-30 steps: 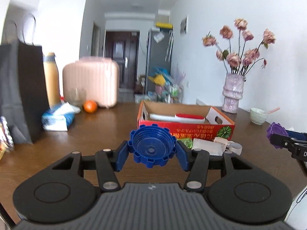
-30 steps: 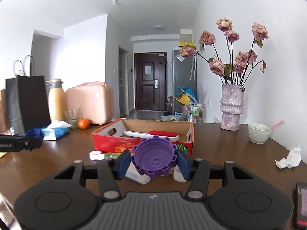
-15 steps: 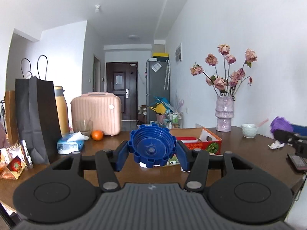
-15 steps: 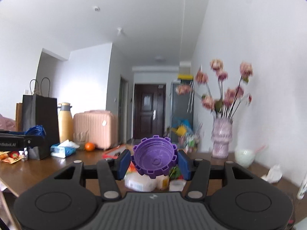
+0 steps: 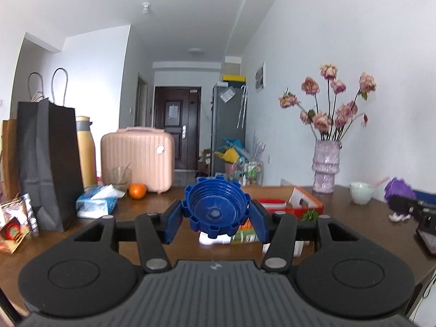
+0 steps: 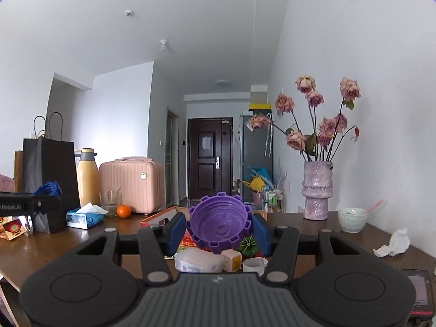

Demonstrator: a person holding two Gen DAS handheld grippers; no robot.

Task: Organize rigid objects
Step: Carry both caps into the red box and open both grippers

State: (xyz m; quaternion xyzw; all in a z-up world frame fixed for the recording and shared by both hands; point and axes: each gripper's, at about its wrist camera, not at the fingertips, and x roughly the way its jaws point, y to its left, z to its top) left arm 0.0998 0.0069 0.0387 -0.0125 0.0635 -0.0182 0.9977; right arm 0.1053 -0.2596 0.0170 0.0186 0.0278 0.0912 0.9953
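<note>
step: we carry both pieces above the table | left gripper (image 5: 217,209) clenched on blue toothed cap (image 5: 216,207) | right gripper (image 6: 220,227) grasping purple toothed cap (image 6: 219,224) | next: we judge lowering each into the red cardboard box (image 5: 305,204)

**Table layout**

Box (image 5: 305,204) mid-table, w/ suitcase (image 5: 137,159) behind-left. Bag (image 5: 49,163) far left, flask (image 5: 85,152) just behind it, tissue pack (image 5: 94,204) in front. Vase (image 5: 325,166) back right, bowl (image 5: 360,192) to its right.
</note>
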